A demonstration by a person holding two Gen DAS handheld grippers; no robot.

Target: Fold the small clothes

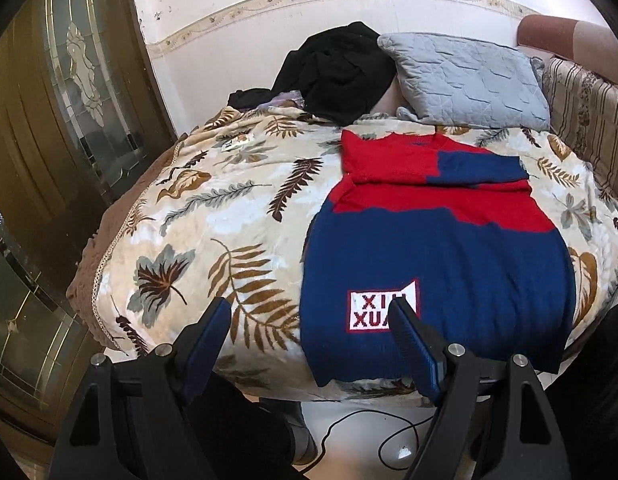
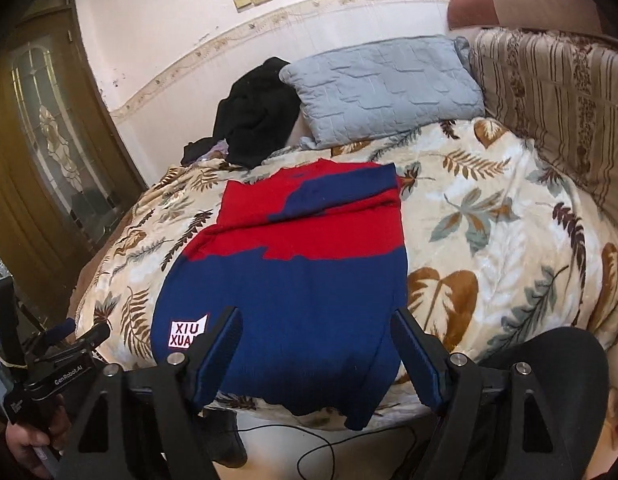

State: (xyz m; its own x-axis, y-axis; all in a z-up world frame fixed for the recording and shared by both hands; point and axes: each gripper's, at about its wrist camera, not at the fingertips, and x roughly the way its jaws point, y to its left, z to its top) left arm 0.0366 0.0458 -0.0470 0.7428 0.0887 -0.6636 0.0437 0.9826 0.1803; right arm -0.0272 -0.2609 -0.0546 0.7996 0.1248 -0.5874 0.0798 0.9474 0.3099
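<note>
1. A red and navy knitted sweater lies flat on the leaf-patterned plush blanket, sleeves folded across its chest, hem hanging over the near edge.
2. The left gripper hovers at the hem's left corner (by the white lettered patch), jaws spread, holding nothing.
3. The right gripper hangs over the hem's right part, its jaws wide apart with nothing between the pads.

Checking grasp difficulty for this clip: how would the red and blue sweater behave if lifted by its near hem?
The red and blue sweater looks like soft knit, so it would probably sag and drape rather than hold shape. Its hem already hangs limp over the leaf-print blanket's edge. The sleeves folded across the chest would likely slip open when lifted.
</note>
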